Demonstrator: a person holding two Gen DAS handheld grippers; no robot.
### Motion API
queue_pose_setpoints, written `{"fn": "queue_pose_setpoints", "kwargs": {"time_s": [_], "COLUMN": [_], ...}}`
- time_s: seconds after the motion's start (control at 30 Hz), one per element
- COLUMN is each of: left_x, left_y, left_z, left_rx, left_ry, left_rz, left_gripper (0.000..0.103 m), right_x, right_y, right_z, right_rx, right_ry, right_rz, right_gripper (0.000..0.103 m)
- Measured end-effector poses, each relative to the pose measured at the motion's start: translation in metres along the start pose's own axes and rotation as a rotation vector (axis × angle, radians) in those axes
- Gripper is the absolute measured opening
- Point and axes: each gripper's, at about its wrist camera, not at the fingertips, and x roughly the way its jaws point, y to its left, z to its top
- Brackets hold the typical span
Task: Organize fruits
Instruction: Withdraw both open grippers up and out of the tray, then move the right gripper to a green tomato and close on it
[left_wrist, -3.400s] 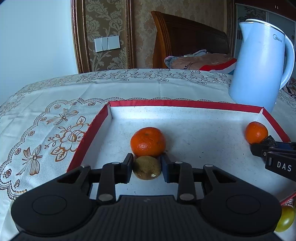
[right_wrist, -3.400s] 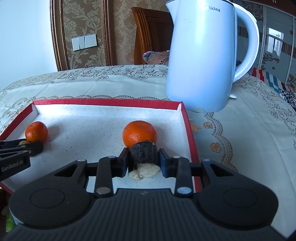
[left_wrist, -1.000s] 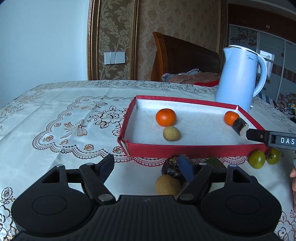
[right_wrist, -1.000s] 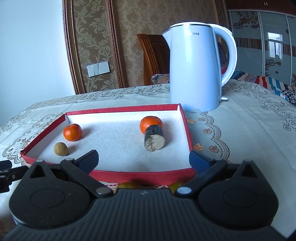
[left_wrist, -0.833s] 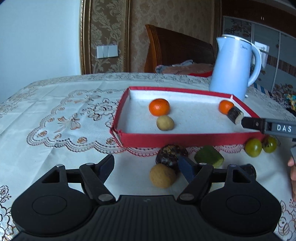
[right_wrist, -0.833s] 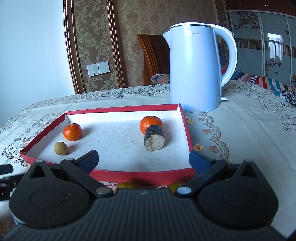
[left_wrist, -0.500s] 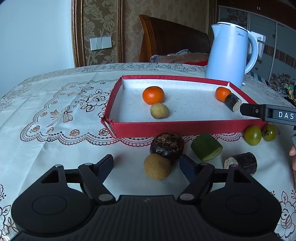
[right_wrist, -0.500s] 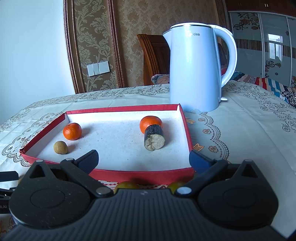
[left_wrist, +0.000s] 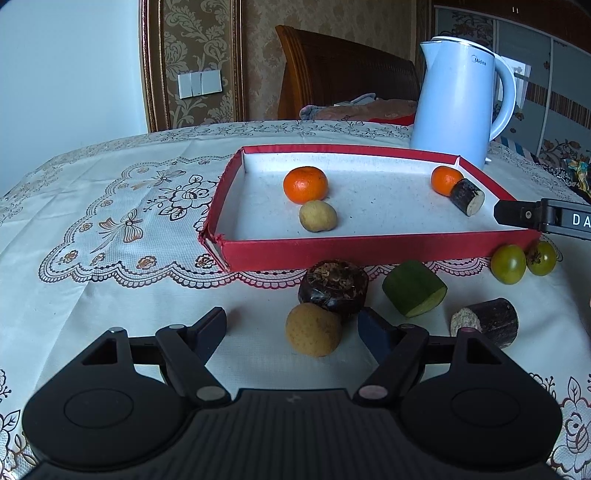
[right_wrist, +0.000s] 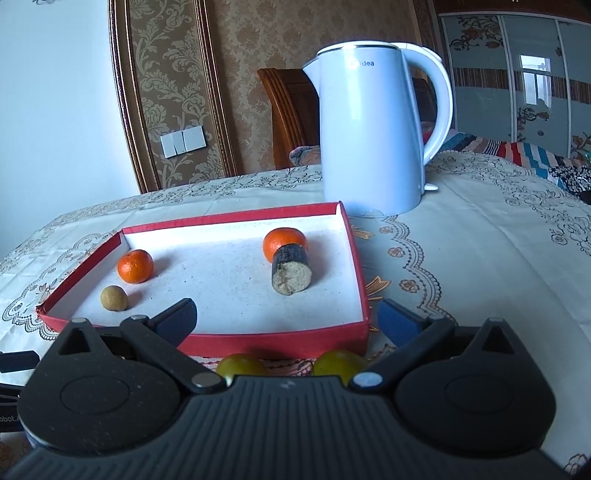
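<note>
Approach step: left tool (left_wrist: 291, 325) released, jaws spread, tan round fruit (left_wrist: 313, 329) on tabletop between them, red tray (left_wrist: 369, 249) beyond. Right tool (right_wrist: 286, 315) likewise released, empty. Next: advance, clench, lift into tray.

We are looking at a table (left_wrist: 92, 295) covered by a cream lace-patterned cloth. A red tray (left_wrist: 369, 249) is sitting on it, with a pale blue kettle (left_wrist: 458, 103) standing just behind its far right corner. In front of the tray, a tan fruit (left_wrist: 314, 329) is lying against a dark brown fruit (left_wrist: 332, 288); to their right are lying a green chunk (left_wrist: 413, 293), a dark cane piece (left_wrist: 485, 323) and two green tomatoes (left_wrist: 509, 264) side by side.
</note>
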Motion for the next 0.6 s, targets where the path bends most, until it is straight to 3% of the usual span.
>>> {"fn": "queue_pose_setpoints", "kwargs": {"time_s": [0.23, 0.4, 0.53, 0.6], "left_x": [0.000, 0.000, 0.000, 0.000], "left_y": [0.000, 0.000, 0.000, -0.001], "left_z": [0.000, 0.000, 0.000, 0.000], "left_rx": [0.000, 0.001, 0.001, 0.001], "left_ry": [0.000, 0.000, 0.000, 0.000], "left_rz": [0.000, 0.001, 0.001, 0.001], "left_gripper": [0.078, 0.078, 0.079, 0.079], "right_x": [-0.035, -0.059, -0.060, -0.053], "right_y": [-0.041, -0.064, -0.072, -0.067], "right_z": [-0.010, -0.028, -0.031, -0.028], "right_rx": [0.101, 0.032, 0.043, 0.013], "right_ry": [0.024, 0.045, 0.058, 0.070], "right_rz": [0.032, -0.061, -0.064, -0.070], "right_gripper": [0.103, 0.103, 0.102, 0.095]}}
